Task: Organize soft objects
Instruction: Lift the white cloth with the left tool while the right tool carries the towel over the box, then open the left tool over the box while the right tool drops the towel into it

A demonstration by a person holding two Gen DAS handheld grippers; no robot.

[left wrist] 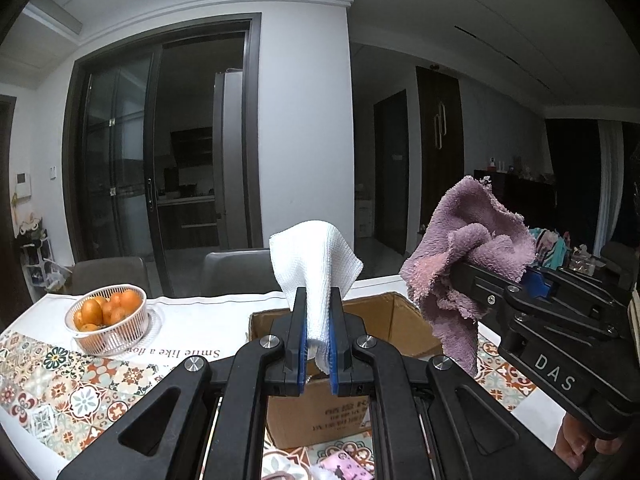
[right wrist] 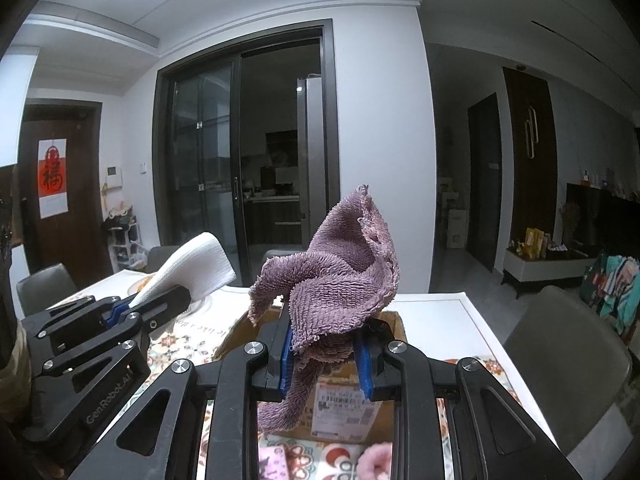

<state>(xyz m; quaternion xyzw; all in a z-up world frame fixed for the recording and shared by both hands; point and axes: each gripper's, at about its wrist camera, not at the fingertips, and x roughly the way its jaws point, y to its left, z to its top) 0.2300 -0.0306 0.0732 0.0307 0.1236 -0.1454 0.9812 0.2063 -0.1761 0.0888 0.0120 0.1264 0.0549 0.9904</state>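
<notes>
White cloth (left wrist: pixel 316 276) pinched, purple cloth (right wrist: pixel 340 280) pinched

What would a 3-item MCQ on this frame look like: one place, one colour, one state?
1. Where is the cardboard box?
A. on the table, under both cloths
B. on a chair
C. on the floor

2. What colour cloth does the right hand-held gripper hold?
A. white
B. purple
C. green

3. What state is the left hand-held gripper in?
A. open, empty
B. shut on the white cloth
C. resting in the basket of oranges

Key: 1 A, box sits on the patterned table; 2 B, purple cloth between its pads; 3 B, fingers pinch the cloth.
</notes>
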